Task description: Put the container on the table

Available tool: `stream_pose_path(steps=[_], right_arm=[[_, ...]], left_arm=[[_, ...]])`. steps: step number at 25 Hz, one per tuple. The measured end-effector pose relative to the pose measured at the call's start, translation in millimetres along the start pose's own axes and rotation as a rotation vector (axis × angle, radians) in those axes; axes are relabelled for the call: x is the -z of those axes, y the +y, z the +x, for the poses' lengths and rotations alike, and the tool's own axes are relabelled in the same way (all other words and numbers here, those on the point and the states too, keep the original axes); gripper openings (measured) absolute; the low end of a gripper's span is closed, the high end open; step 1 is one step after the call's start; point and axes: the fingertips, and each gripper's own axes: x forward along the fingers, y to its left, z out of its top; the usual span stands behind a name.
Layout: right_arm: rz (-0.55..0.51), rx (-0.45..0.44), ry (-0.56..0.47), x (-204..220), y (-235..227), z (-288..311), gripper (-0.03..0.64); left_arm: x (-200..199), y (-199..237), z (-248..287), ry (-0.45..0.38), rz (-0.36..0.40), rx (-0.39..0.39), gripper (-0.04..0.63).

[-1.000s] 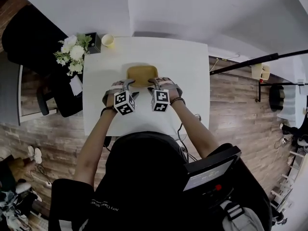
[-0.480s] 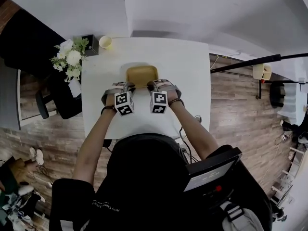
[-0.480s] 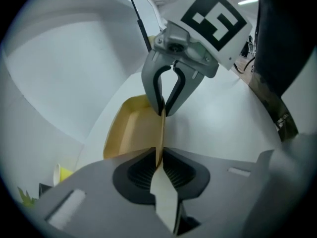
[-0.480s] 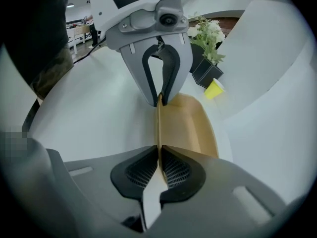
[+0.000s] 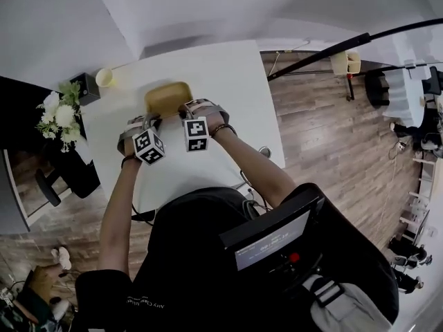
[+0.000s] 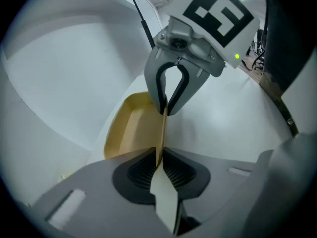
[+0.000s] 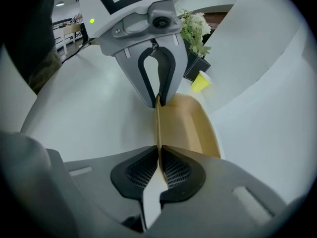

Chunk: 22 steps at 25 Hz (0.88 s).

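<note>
**A:** What sits at the left of the head view?

**B:** White flowers (image 5: 59, 116) beside a black box (image 5: 86, 87), then a small yellow cup (image 5: 104, 77). All three are at the upper left corner of a white desk (image 5: 235, 95).

**A:** And the container?

**B:** A shallow tan container (image 5: 166, 97) is over the desk, left of frame centre and just right of the cup. Whether its base touches the desk I cannot tell.

**A:** Who holds it?

**B:** A person (image 5: 201, 254) in dark clothing, seen from above, reaches forward with both arms. The left gripper (image 5: 153, 122) meets the container's near rim at its left end. The right gripper (image 5: 185, 109) meets the same rim at its right end.

**A:** Are the fingers closed?

**B:** Yes. In the left gripper view the dark ribbed fingers (image 6: 137, 172) have just been closing and now pinch the thin tan wall between them. That wall runs up the frame to the other gripper, with the container's hollow to its left. In the right gripper view the fingers (image 7: 181, 172) have likewise just been closing and clamp the same wall. There the hollow lies to the right, with the cup and flowers beyond at the upper right.

**A:** What is further right?

**B:** Brown wooden floor (image 5: 325, 137) fills the right side of the head view.
</note>
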Motion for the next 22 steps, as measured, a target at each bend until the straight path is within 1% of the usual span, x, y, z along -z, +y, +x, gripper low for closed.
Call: stream_pose_path(steps=[3,5,6,7,8,9,11,12,14,19,22], right_arm=[[0.012,-0.020,0.002,4.4,5.2,2.9,0.035],[0.017,-0.034,0.005,7.0,9.9,2.1,0.036],[0.021,-0.047,0.008,8.1,13.0,1.4,0.058],[0.030,-0.064,0.010,8.8,16.5,0.0,0.103],[0.045,-0.076,0.007,9.0,19.7,-2.9,0.152],[0.062,-0.077,0.000,8.8,21.4,-7.2,0.173],[0.095,-0.042,-0.022,8.2,19.5,-18.1,0.180],[0.111,-0.016,-0.034,7.4,15.6,-24.7,0.192],[0.155,0.033,-0.066,3.7,7.1,-38.4,0.193],[0.307,0.123,-0.175,-10.9,-2.4,-74.2,0.192],[0.403,0.166,-0.255,-23.2,-6.2,-98.0,0.186]], left_arm=[[-2.7,0.2,3.3,-0.016,-0.034,0.001,0.066],[-4.0,0.8,1.6,-0.022,-0.063,-0.008,0.093],[-4.2,1.1,-0.1,-0.024,-0.076,-0.012,0.128],[-4.7,0.8,-2.7,-0.026,-0.088,-0.016,0.167],[-5.7,0.1,-6.2,-0.031,-0.098,-0.021,0.192],[-7.5,-0.8,-10.6,-0.039,-0.107,-0.028,0.201],[-12.9,-2.4,-20.3,-0.067,-0.131,-0.044,0.207],[-16.1,-3.1,-25.3,-0.085,-0.146,-0.051,0.209],[-22.7,-4.6,-35.6,-0.122,-0.182,-0.066,0.209],[-45.3,-12.1,-66.2,-0.214,-0.292,-0.110,0.206],[-59.6,-7.4,-88.9,-0.296,-0.374,-0.155,0.195]])
